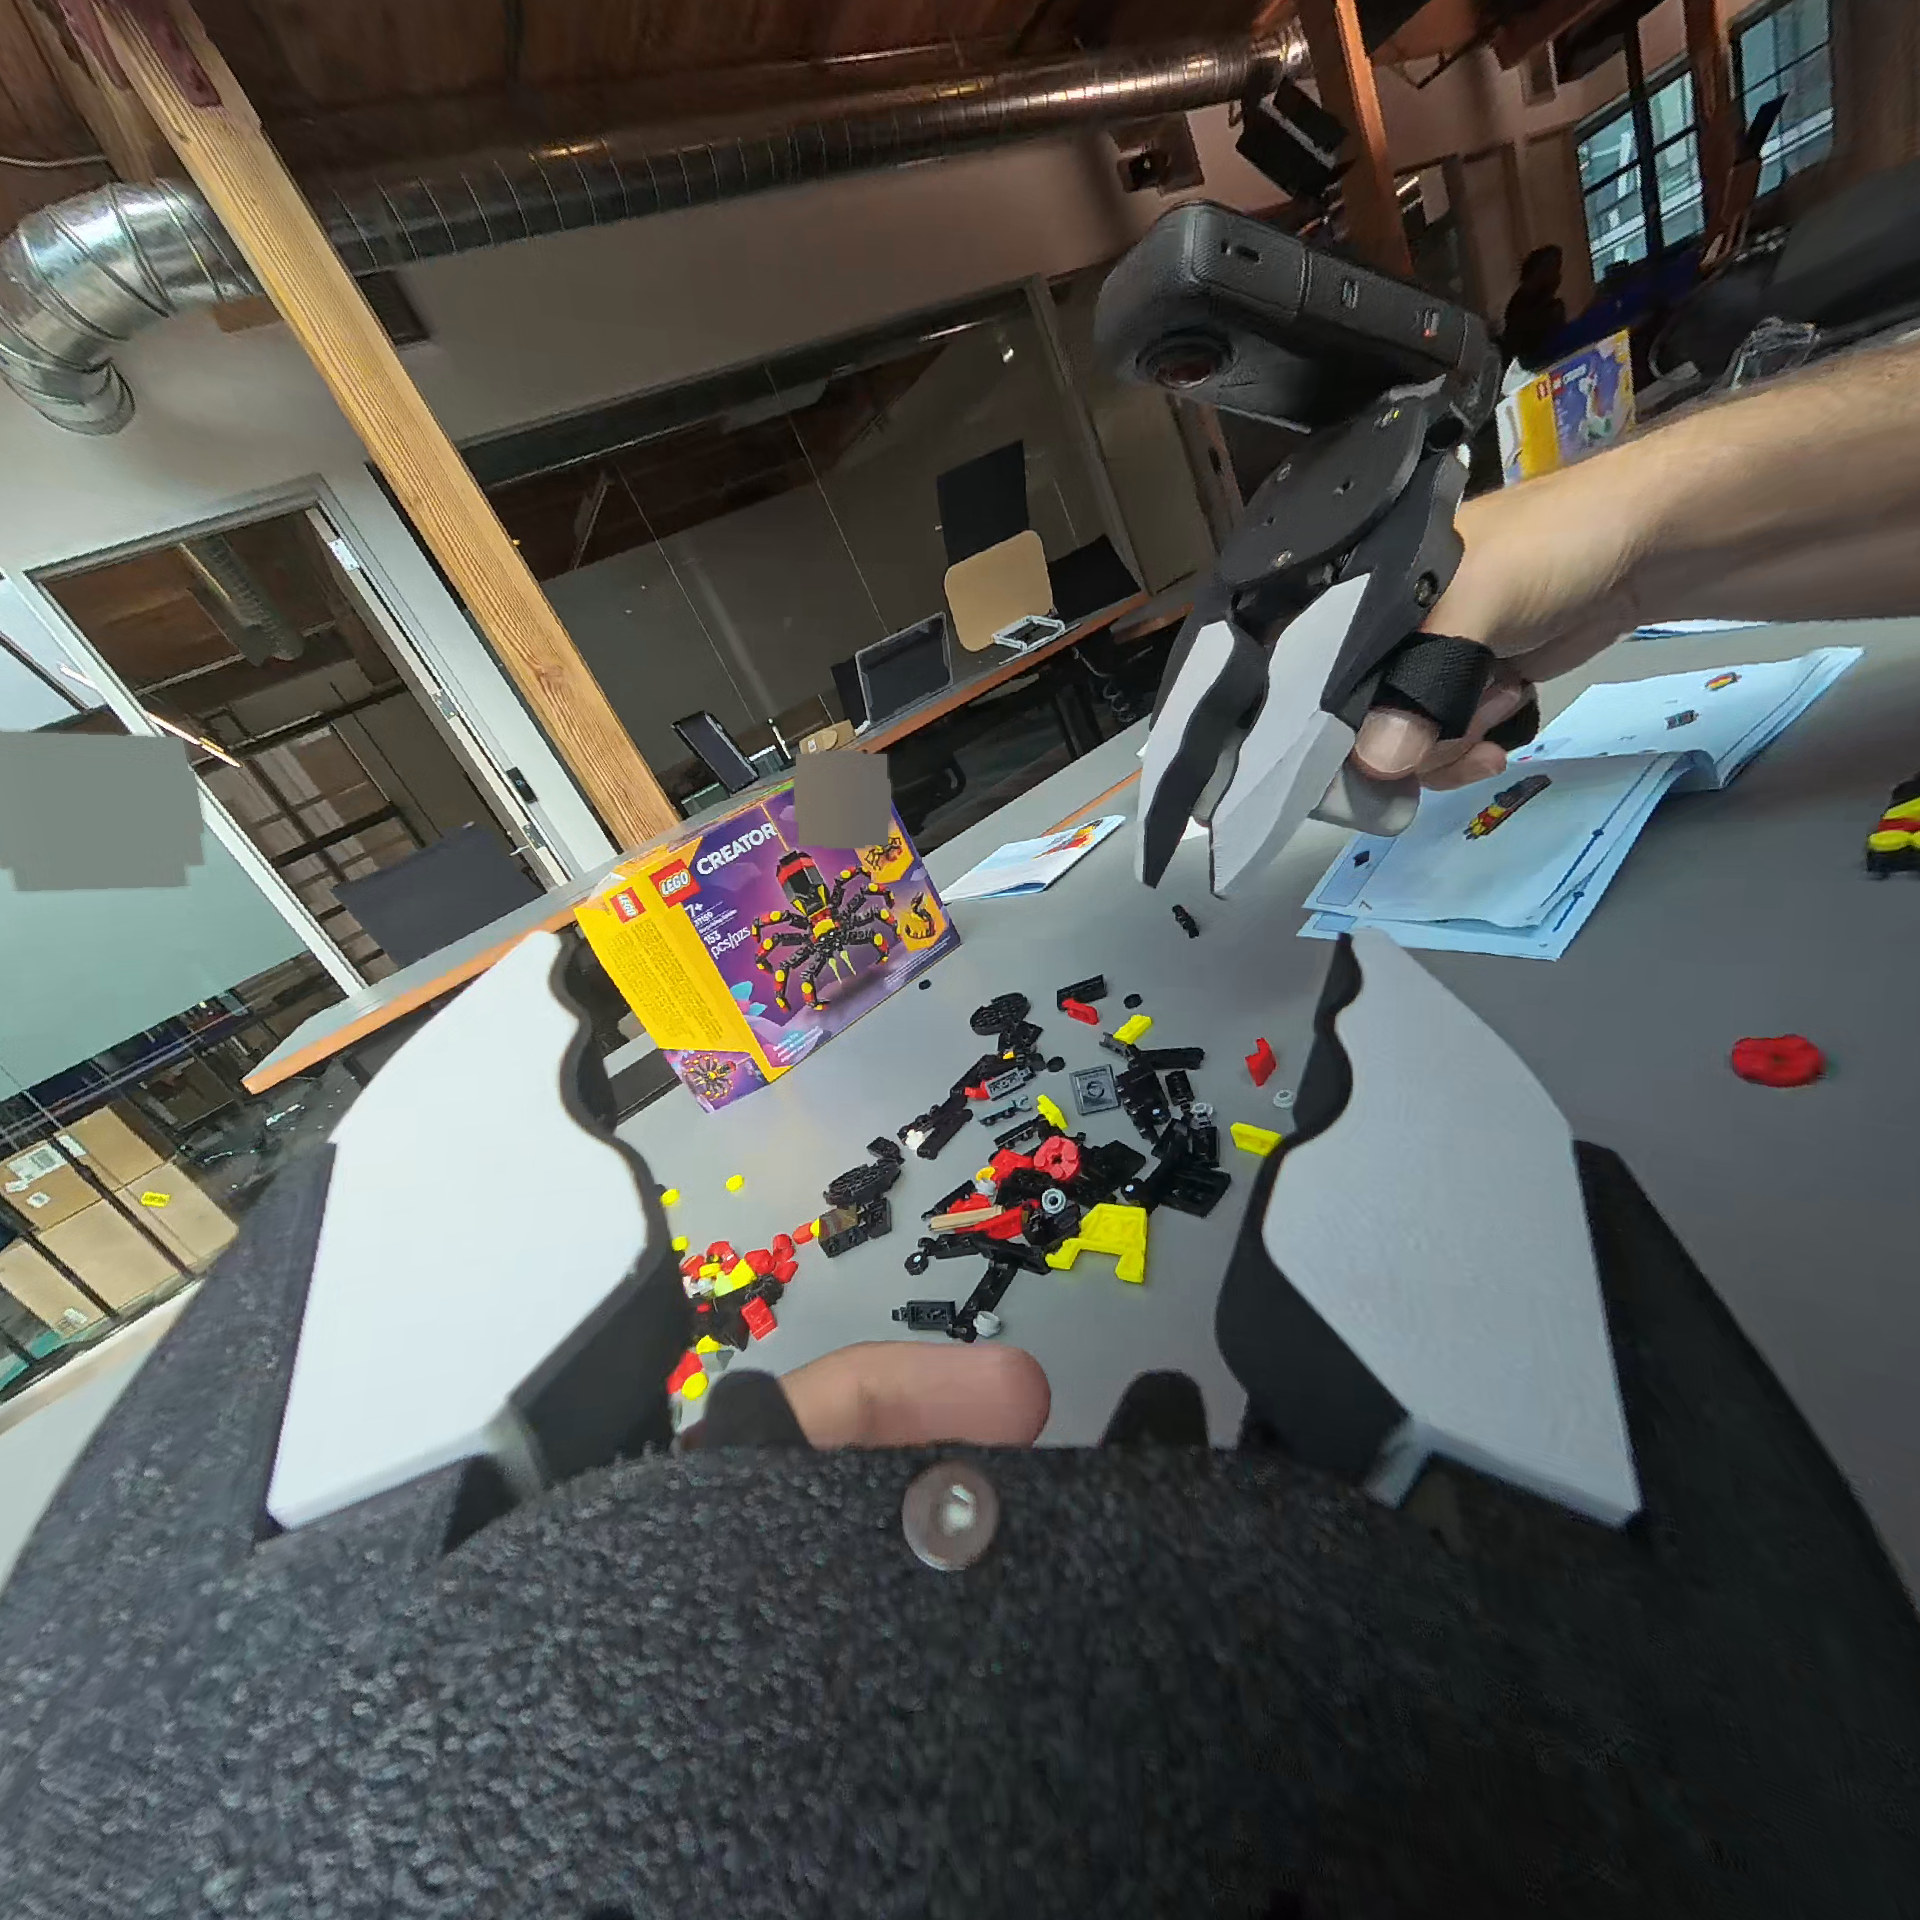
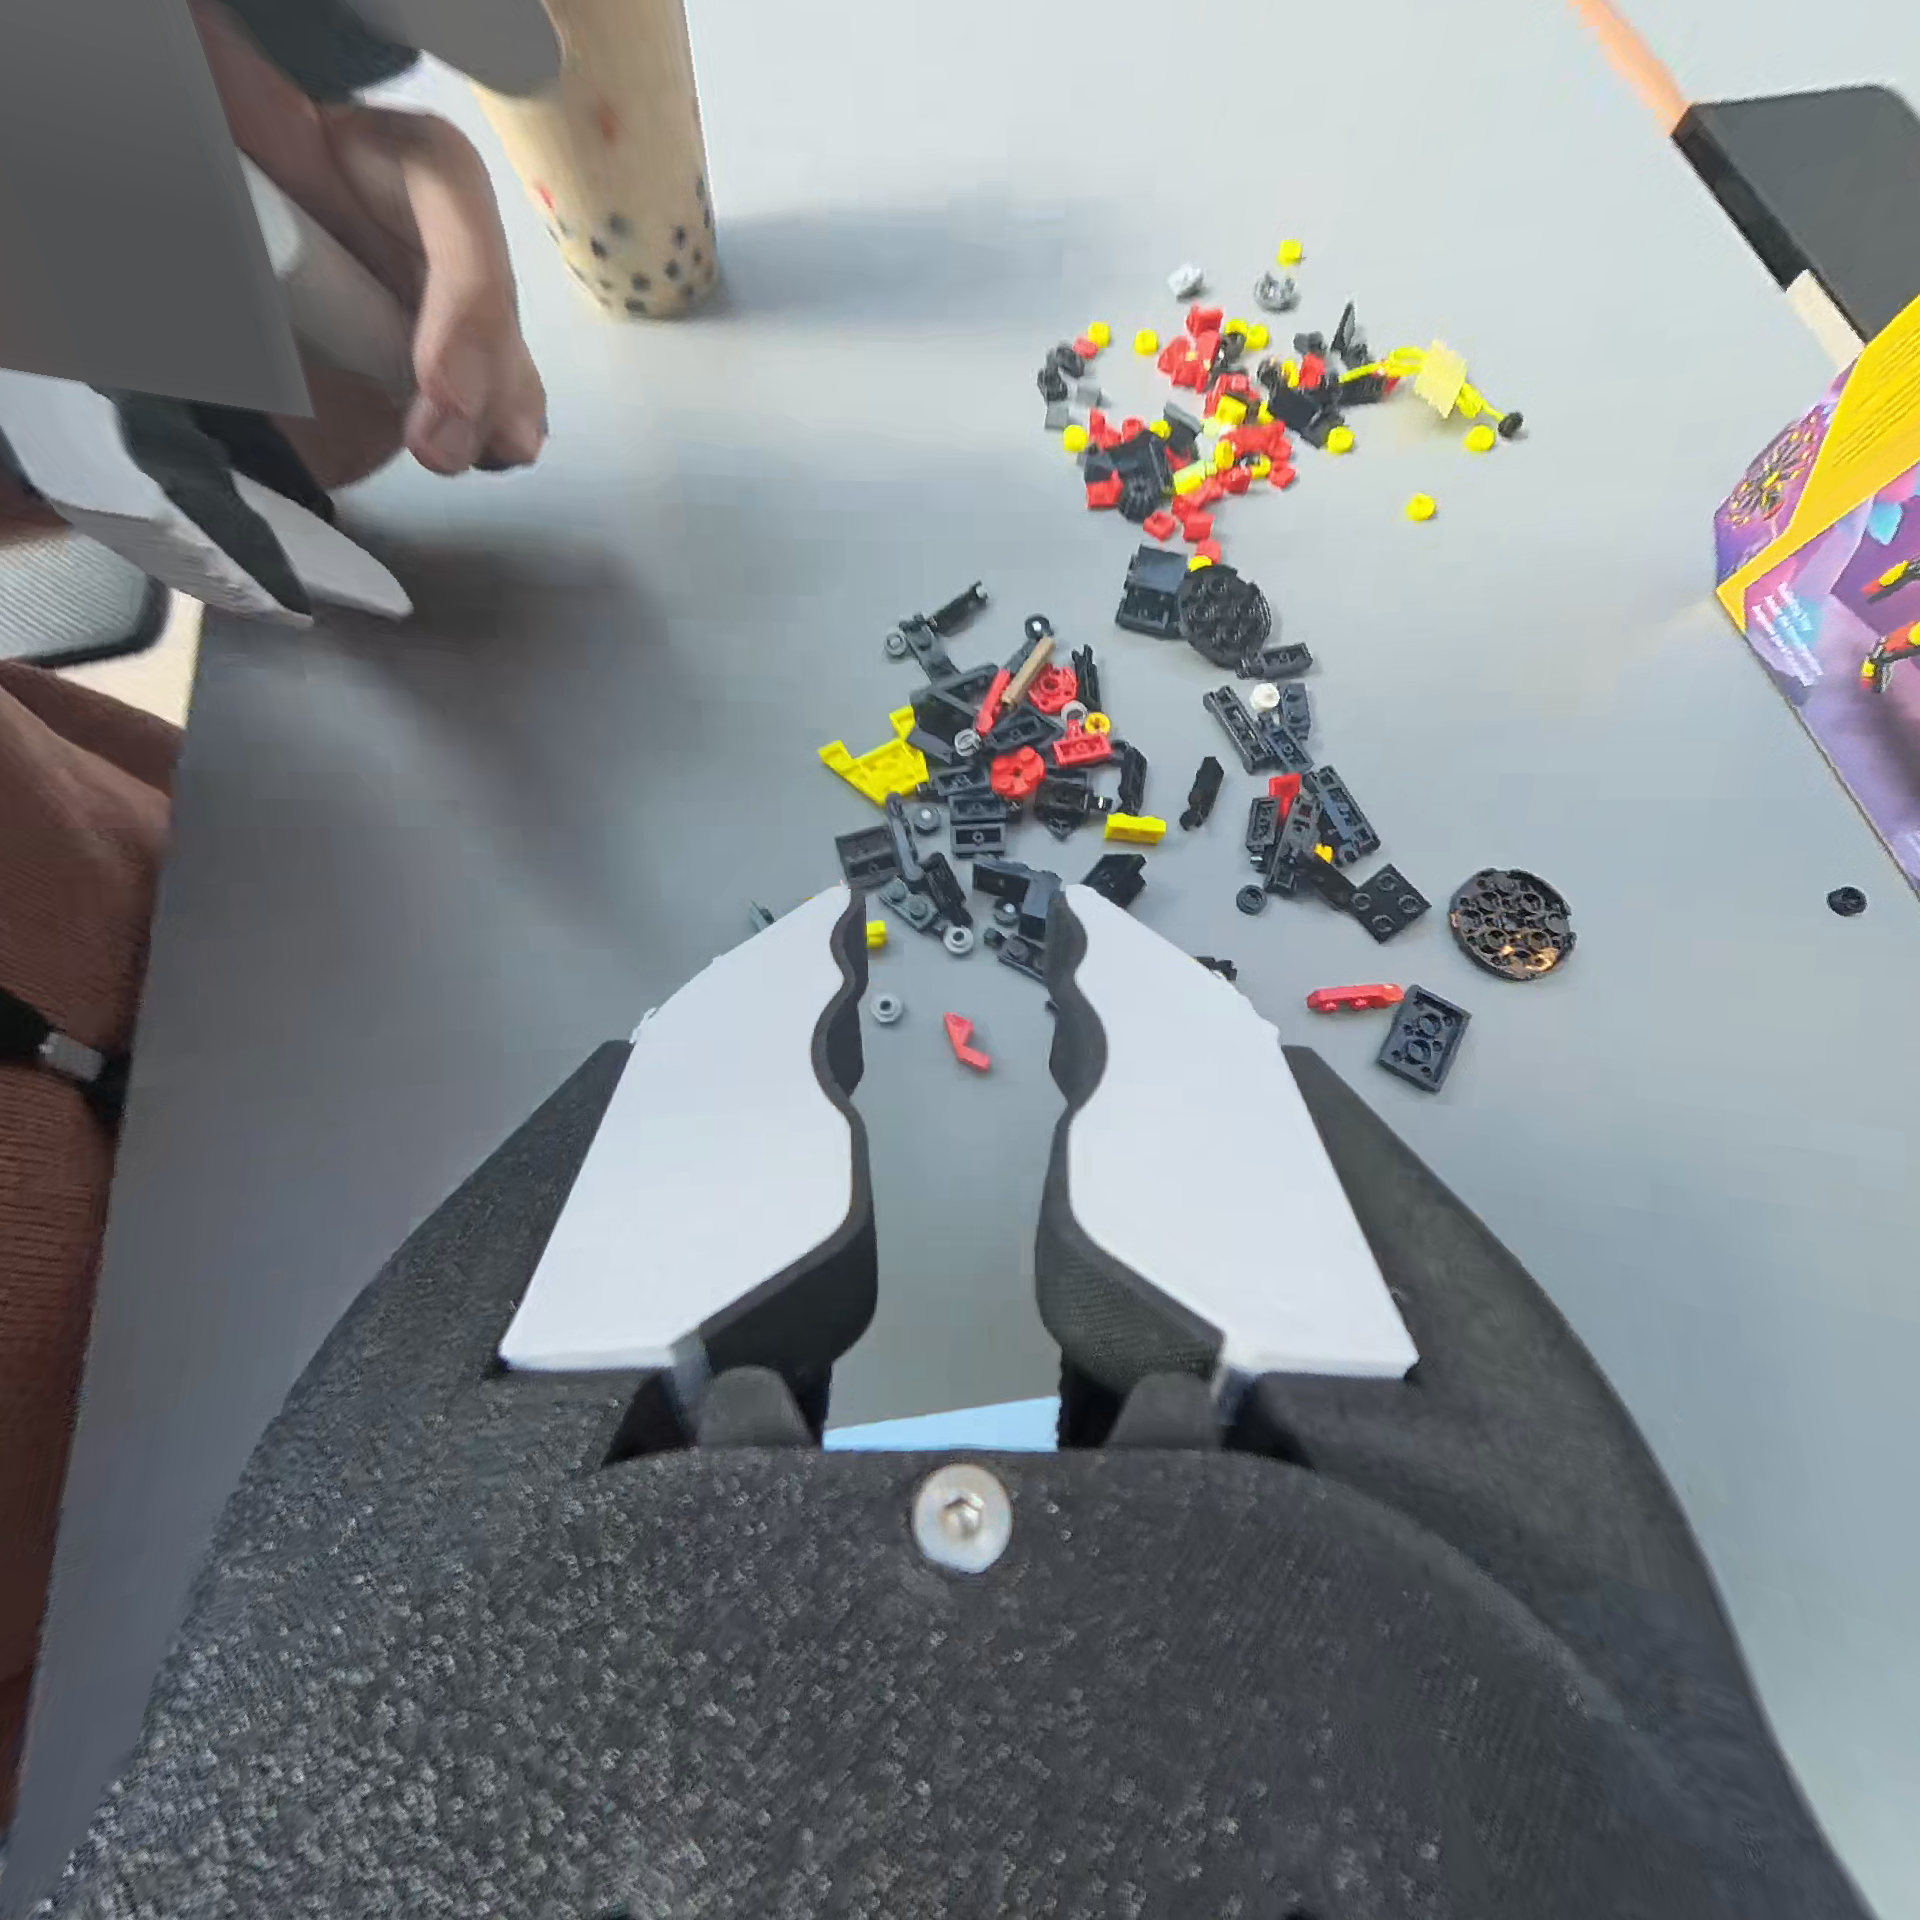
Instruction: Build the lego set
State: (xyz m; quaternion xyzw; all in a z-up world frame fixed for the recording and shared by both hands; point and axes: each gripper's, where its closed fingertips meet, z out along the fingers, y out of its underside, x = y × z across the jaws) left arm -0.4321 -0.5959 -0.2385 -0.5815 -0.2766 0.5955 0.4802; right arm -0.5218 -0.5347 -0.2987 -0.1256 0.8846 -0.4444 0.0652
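Loose black, red and yellow lego pieces (image 1: 1039, 1174) lie scattered on the grey table (image 1: 1455, 1143); they also show in the right wrist view (image 2: 1039, 769). A second heap of small red and yellow pieces (image 2: 1216, 416) lies beyond them. My left gripper (image 1: 956, 966) is wide open and empty, above the near side of the pieces. My right gripper (image 2: 956, 914) is narrowly open and empty, tips just over the edge of the heap, with a small red piece (image 2: 966, 1042) on the table between its fingers. It shows in the left wrist view (image 1: 1184, 883), tilted down over a small black piece (image 1: 1184, 920).
The purple and yellow set box (image 1: 769, 956) stands at the far side. Open instruction booklets (image 1: 1558, 810) lie to the right, near a red round piece (image 1: 1777, 1060) and a partly built black, red and yellow piece (image 1: 1896, 842). A bubble tea cup (image 2: 623, 177) stands near the person's hand.
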